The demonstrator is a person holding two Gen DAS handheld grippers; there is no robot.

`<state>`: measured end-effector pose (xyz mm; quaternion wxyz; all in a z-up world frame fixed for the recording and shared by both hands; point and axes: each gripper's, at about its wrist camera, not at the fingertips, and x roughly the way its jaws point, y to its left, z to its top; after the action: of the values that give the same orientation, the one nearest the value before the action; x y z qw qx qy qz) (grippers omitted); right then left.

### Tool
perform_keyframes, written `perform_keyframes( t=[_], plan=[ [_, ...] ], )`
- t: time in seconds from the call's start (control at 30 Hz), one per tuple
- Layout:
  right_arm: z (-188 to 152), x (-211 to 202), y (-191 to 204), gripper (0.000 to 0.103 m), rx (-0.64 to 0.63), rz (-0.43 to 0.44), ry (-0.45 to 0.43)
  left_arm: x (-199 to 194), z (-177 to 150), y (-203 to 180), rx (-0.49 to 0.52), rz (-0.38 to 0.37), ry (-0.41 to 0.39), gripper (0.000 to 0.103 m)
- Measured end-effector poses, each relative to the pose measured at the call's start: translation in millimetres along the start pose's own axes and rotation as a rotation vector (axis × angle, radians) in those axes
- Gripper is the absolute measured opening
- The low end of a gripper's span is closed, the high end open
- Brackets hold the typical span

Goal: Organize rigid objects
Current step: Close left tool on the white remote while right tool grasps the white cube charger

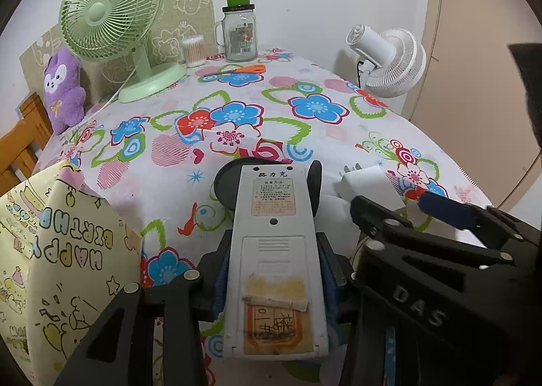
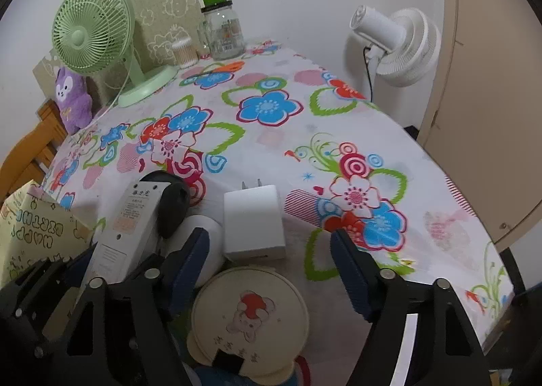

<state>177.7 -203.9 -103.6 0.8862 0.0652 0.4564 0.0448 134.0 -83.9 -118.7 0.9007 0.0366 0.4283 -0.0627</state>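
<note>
A grey-white remote control (image 1: 276, 250) lies face down along my left gripper (image 1: 274, 250), whose blue pads press on both its long sides. Its far end rests over a black round object (image 1: 225, 184). A white plug-in charger (image 2: 252, 223) lies on the flowered tablecloth (image 2: 271, 135), just ahead of my right gripper (image 2: 271, 250). That gripper stands open and its pads touch nothing. Under it lies a round cream lid with a bear picture (image 2: 250, 315). A white rounded object (image 2: 206, 233) sits by its left finger. In the left wrist view the right gripper (image 1: 403, 206) hangs beside the charger (image 1: 369, 187).
A yellow birthday gift bag (image 1: 50, 250) stands at the near left. At the back are a green desk fan (image 1: 108, 13), a glass jar with a green lid (image 1: 238, 33), cotton swabs (image 1: 194, 50), orange scissors (image 1: 247, 69) and a purple plush (image 1: 64, 87). A white fan (image 1: 386, 57) stands beyond the right edge.
</note>
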Motion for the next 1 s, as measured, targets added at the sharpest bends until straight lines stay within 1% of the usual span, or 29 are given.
perform_keyframes(
  t=[0.13,0.2,0.23,0.37,0.7,0.9,0.97,1.0],
  plan=[
    [4.4,6.8,5.8,0.06,-0.017,-0.009,-0.005,1.0,2.1,4.2,-0.027,-0.023,0.015,0.047],
    [7.3,8.5,10.5,0.046,-0.037,-0.034,-0.014,0.9,2.4,5.2,-0.034,-0.032,0.02,0.047],
    [7.8,9.6,11.5,0.043,-0.039,-0.037,-0.011,0.6,2.3,5.1,-0.033,-0.033,0.021,0.048],
    [6.4,9.9,13.0,0.043,-0.045,-0.054,-0.015,-2.7,-1.0,3.1,-0.022,-0.024,0.015,0.048],
    [-2.6,-3.7,8.3,0.043,-0.016,-0.039,-0.013,-13.0,-7.0,3.0,-0.032,-0.023,0.006,0.049],
    [-8.7,-9.6,9.1,0.043,-0.02,-0.035,-0.008,-5.7,-7.0,-1.9,-0.004,0.033,0.002,0.049],
    [-9.5,-11.9,9.1,0.043,-0.017,-0.033,-0.011,-5.5,-6.9,-2.4,-0.001,0.043,-0.005,0.045],
    [-9.9,-14.4,9.2,0.043,-0.017,-0.039,-0.017,-6.0,-6.4,-1.9,-0.006,0.04,-0.005,0.045]
  ],
)
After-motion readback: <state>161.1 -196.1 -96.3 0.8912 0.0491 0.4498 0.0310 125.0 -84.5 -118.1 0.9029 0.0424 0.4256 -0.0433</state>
